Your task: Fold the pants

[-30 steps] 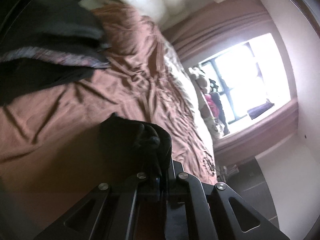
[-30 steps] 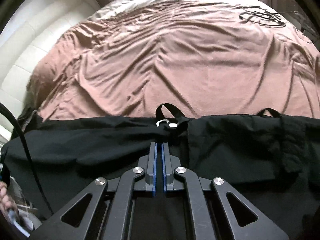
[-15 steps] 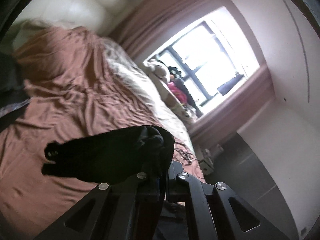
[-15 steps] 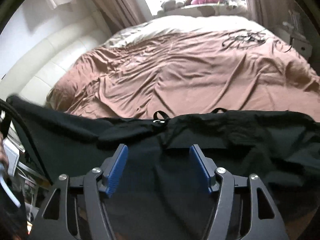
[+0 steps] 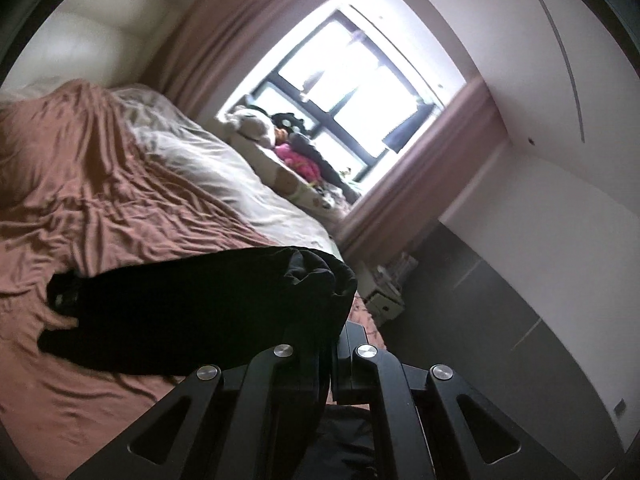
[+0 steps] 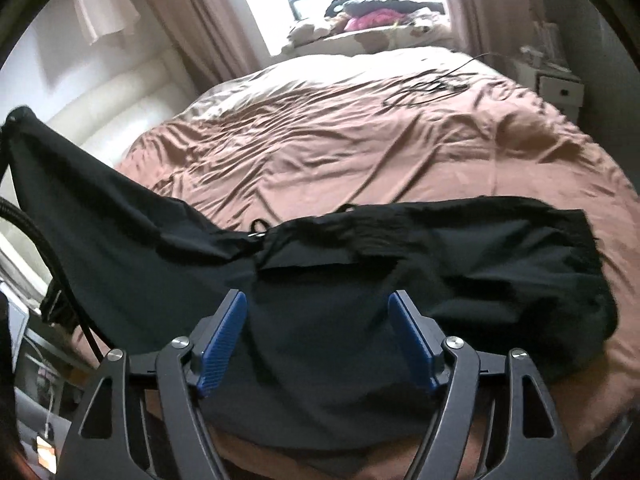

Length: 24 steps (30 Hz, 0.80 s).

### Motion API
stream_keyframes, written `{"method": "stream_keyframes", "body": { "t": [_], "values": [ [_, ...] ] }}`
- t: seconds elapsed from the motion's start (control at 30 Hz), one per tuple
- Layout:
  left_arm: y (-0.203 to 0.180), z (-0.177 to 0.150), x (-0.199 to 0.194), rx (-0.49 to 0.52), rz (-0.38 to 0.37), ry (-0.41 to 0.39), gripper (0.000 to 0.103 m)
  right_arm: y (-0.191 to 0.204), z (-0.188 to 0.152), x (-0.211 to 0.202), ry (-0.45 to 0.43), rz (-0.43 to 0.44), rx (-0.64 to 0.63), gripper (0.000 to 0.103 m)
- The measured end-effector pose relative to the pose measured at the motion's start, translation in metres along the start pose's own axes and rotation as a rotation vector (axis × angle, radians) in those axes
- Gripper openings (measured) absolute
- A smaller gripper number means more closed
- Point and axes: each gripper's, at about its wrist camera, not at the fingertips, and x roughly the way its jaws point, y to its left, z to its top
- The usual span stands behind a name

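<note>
Black pants (image 6: 360, 288) lie across the near part of a bed with a brown sheet (image 6: 360, 152). My right gripper (image 6: 318, 336) is open, its blue pads (image 6: 222, 336) spread above the cloth and holding nothing. My left gripper (image 5: 334, 344) is shut on a bunched end of the pants (image 5: 200, 304) and holds it up off the bed. In the right wrist view that lifted end rises at the far left (image 6: 60, 168). The waistband with belt loops (image 6: 260, 226) lies along the far edge of the pants.
A black cable (image 6: 424, 90) lies coiled on the far right of the bed. A white nightstand (image 6: 556, 88) stands beside the bed at right. A window sill with clothes and soft toys (image 6: 372, 16) is behind the bed. A padded white headboard (image 5: 84, 36) is at left.
My right gripper has opened and let go of the waistband, then drawn back. My left gripper has lifted its end of the pants and swung up toward the window.
</note>
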Motion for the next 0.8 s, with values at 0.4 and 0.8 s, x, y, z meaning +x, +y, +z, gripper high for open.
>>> {"method": "stream_keyframes", "body": {
  "t": [0.4, 0.8],
  "values": [
    [-0.093, -0.020, 0.079, 0.102, -0.071, 0.109, 0.003, -0.055, -0.027, -0.054, -0.078, -0.055, 0.069, 0.073],
    [-0.139, -0.063, 0.163, 0.124, -0.131, 0.248, 0.003, -0.106, -0.050, -0.089, -0.114, -0.107, 0.167, 0.073]
  ]
}}
